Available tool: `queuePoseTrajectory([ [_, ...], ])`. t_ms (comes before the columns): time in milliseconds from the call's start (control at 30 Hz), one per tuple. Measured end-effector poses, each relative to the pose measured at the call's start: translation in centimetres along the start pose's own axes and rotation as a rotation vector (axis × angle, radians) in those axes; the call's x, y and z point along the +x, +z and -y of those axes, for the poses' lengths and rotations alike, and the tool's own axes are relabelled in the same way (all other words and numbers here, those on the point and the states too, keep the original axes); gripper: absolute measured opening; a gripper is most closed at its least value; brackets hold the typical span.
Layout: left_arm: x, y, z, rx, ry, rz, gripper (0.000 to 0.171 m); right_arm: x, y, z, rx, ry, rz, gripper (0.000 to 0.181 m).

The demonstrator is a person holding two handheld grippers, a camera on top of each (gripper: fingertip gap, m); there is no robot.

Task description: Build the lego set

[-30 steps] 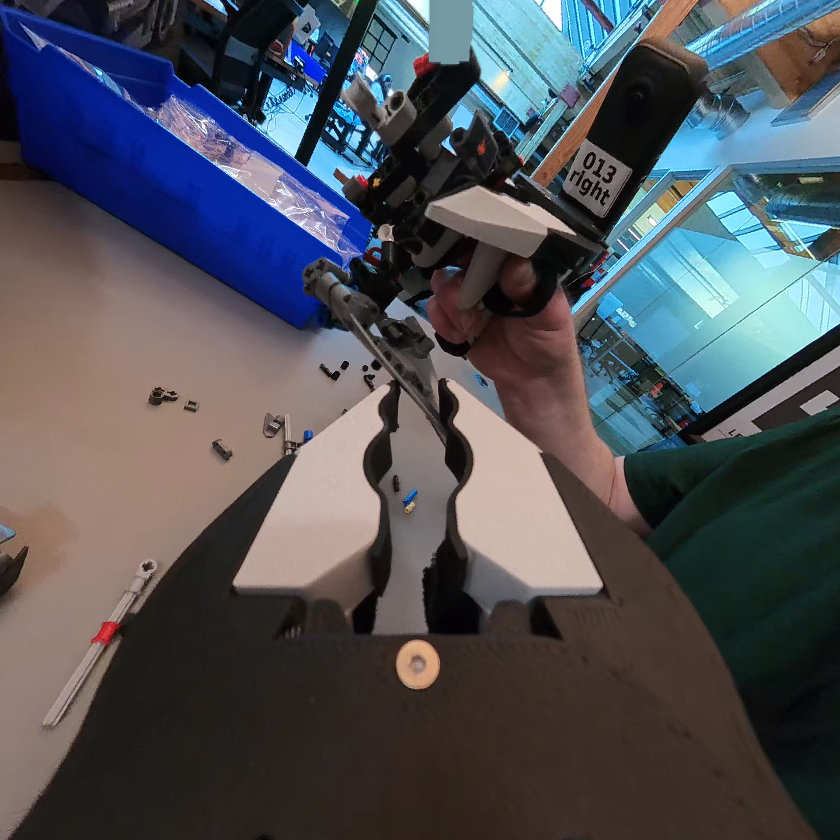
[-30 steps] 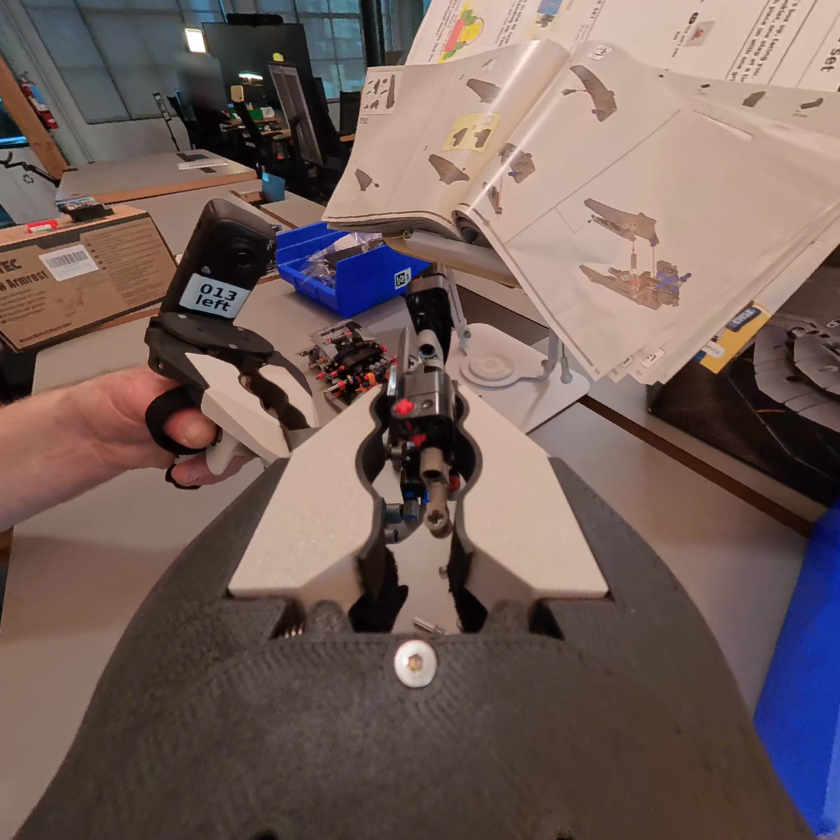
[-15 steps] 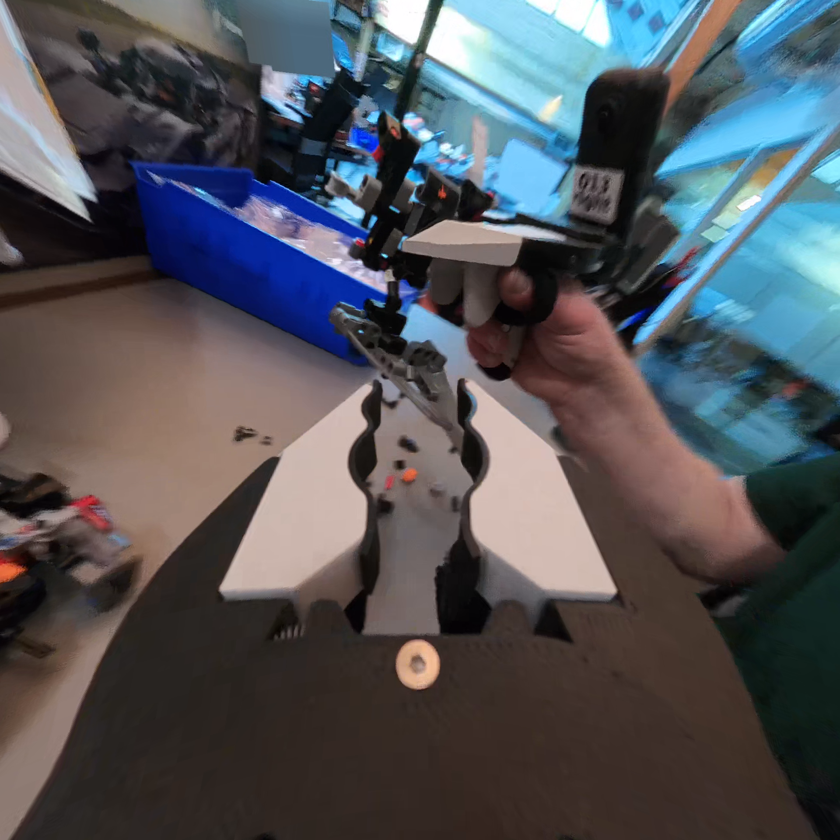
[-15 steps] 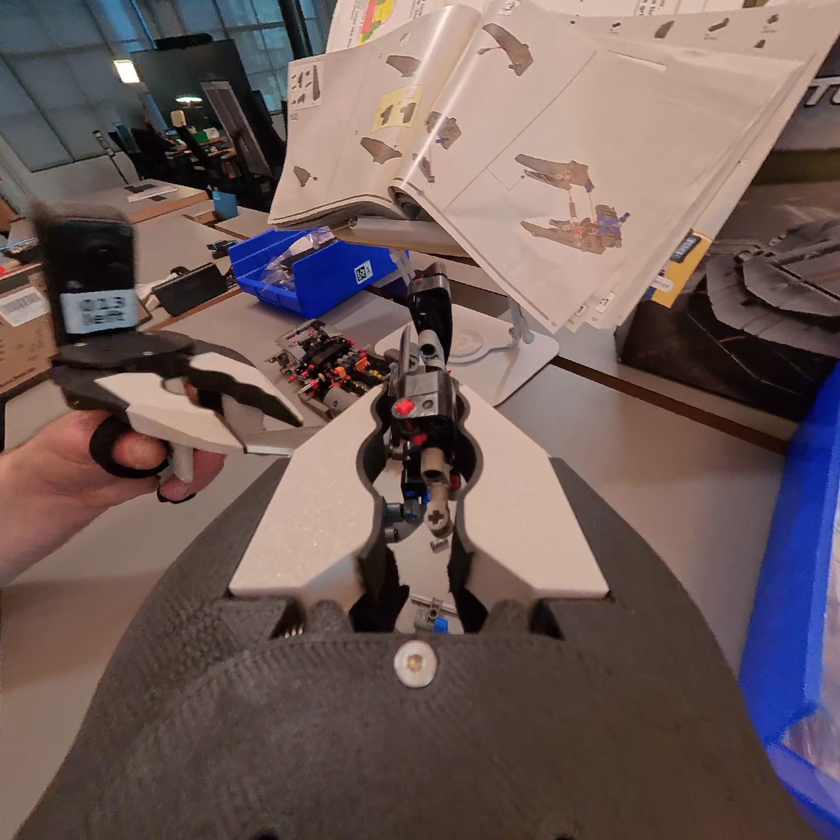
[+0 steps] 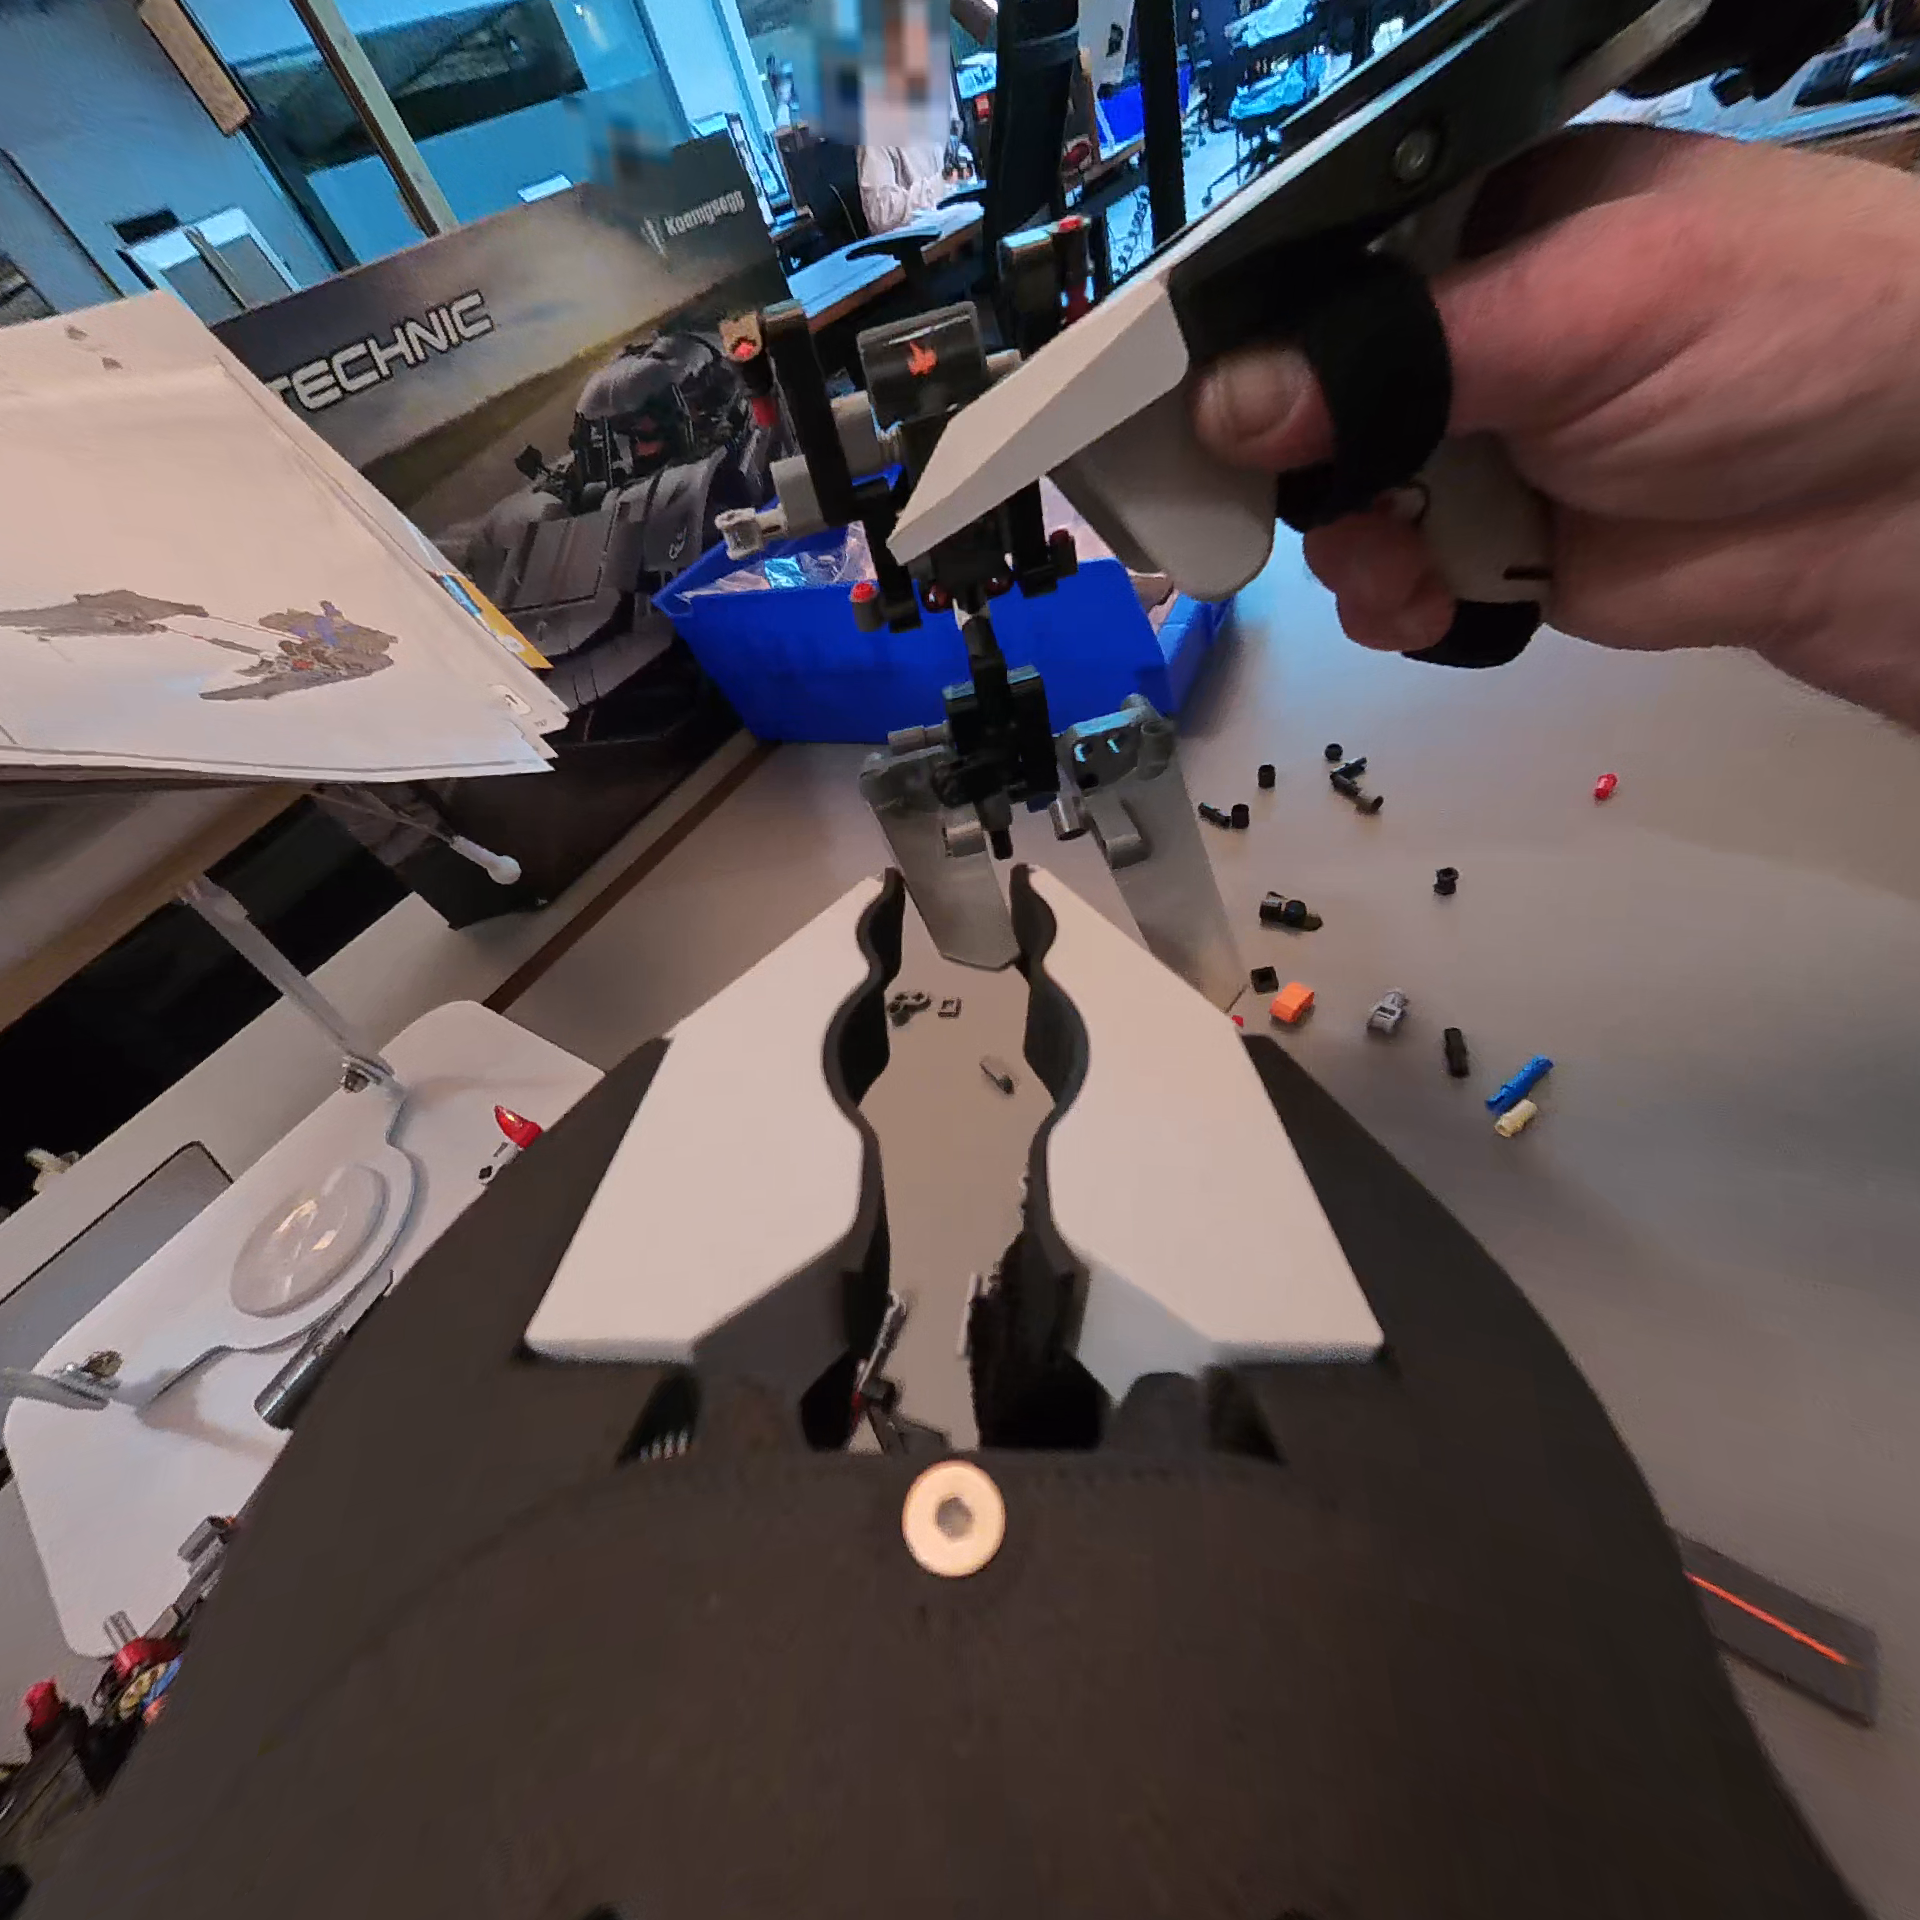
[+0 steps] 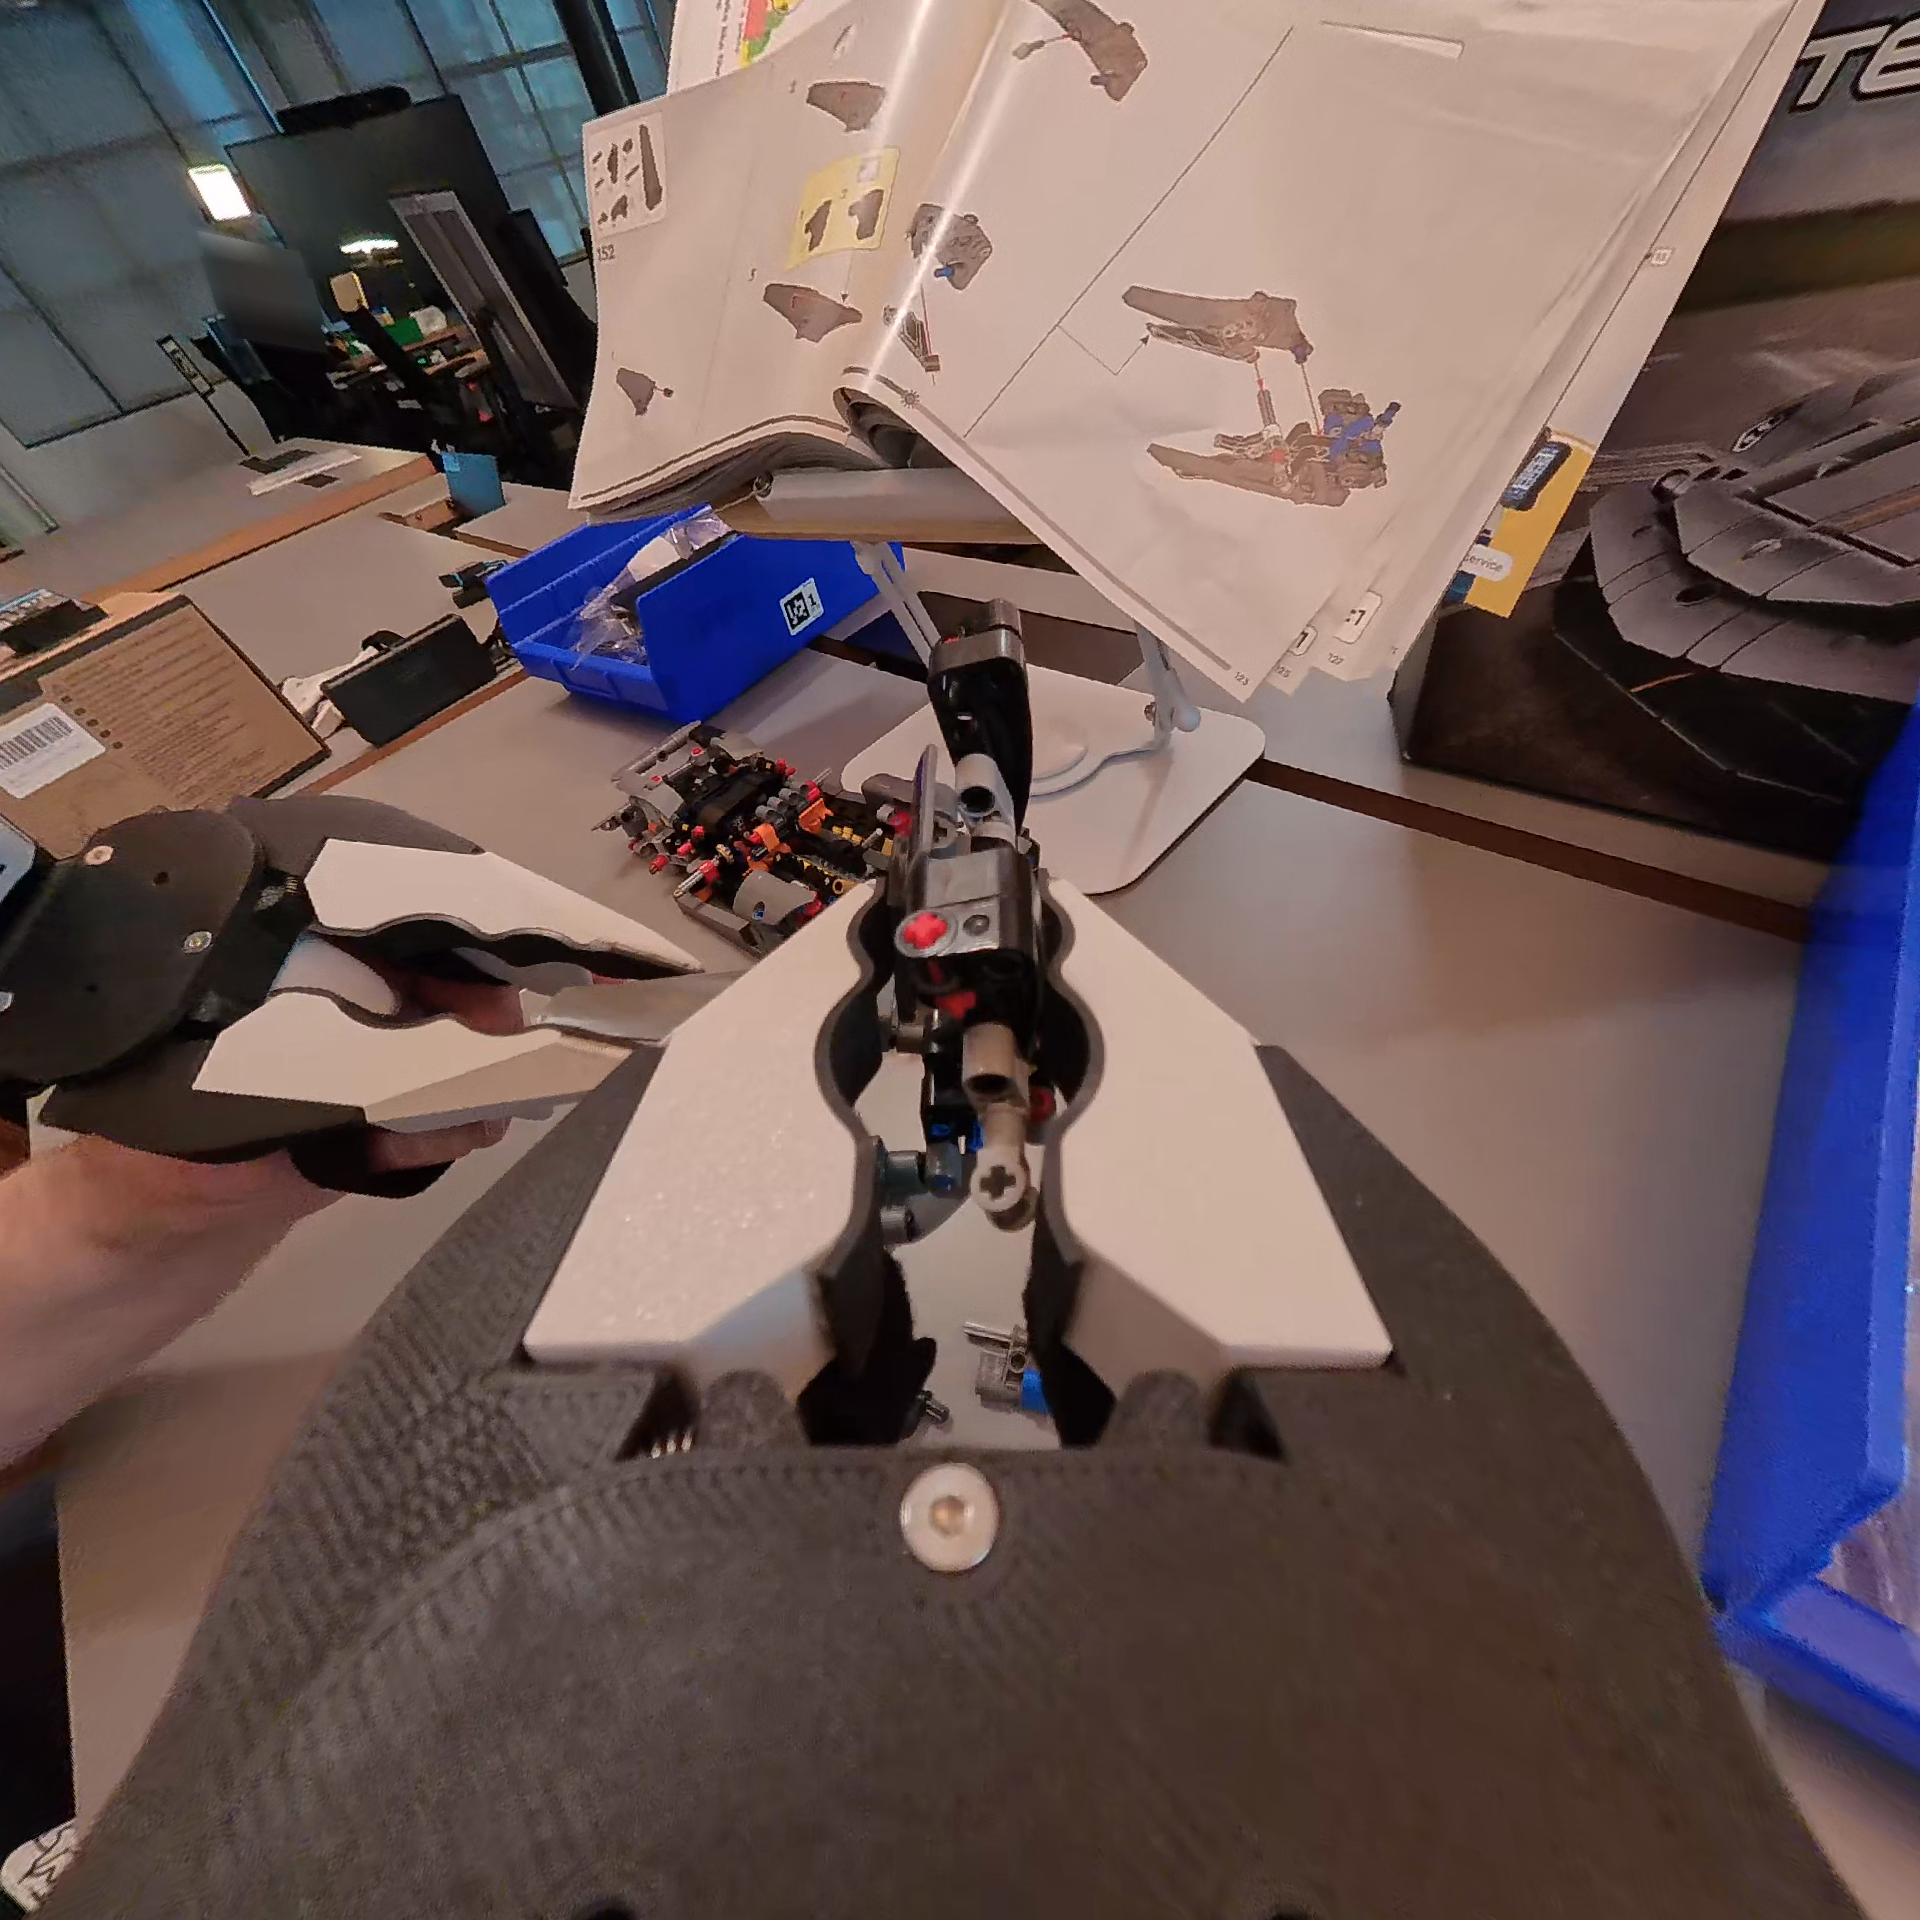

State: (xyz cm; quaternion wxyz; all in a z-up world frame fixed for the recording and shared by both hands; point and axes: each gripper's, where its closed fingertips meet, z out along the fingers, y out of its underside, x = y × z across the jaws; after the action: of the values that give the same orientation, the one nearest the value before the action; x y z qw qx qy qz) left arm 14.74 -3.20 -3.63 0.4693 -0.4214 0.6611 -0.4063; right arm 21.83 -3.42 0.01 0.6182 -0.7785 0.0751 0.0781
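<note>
1. Here, right gripper is clamping the subassembly at frame centre, steadying it for joining.
2. Left gripper is pinching a grey panel, probably aligning it.
3. Manual is standing open, upper frame, for reference.

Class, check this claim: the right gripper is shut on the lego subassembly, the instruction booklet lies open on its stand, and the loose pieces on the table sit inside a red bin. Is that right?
Not quite. The bin is blue, and the loose pieces lie scattered on the bare table, as the left wrist view shows. The right gripper is indeed shut on the lego subassembly, and the instruction booklet is open on its stand.
</note>
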Motion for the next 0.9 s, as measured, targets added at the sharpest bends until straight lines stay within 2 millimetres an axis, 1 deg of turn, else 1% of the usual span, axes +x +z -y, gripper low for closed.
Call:
queuePoseTrajectory([
  [200,-0.7,-0.3,0.5,0.043,-0.04,0.005,0.015,-0.2,-0.1,0.1,0.012,0.014,0.011,0.023],
  [567,-2.3,-0.8,1.1,0.146,-0.192,-0.012,0.012,-0.4,-0.1,0.6,0.044,0.016,0.016,0.026],
  [600,-2.5,-0.9,1.1,0.152,-0.207,-0.012,0.011,-0.4,-0.1,0.6,0.046,0.021,0.019,0.028],
  [667,-2.8,-1.1,1.2,0.176,-0.235,-0.016,0.003,-0.4,-0.1,0.6,0.049,0.034,0.028,0.029],
  [700,-3.0,-1.1,1.3,0.185,-0.245,-0.017,0.002,-0.5,0.0,0.5,0.049,0.033,0.034,0.023],
  [733,-2.9,-1.1,1.3,0.19,-0.25,-0.028,0.0,-0.6,0.0,0.4,0.05,0.028,0.036,0.011],
  [800,-2.5,-0.9,1.1,0.186,-0.265,-0.053,0.0,-0.3,0.0,0.4,0.054,0.027,0.024,0.0],
  [900,-2.3,-0.4,0.1,0.147,-0.258,-0.043,0.0,-0.1,0.4,-0.5,0.028,0.037,0.036,0.0],
])
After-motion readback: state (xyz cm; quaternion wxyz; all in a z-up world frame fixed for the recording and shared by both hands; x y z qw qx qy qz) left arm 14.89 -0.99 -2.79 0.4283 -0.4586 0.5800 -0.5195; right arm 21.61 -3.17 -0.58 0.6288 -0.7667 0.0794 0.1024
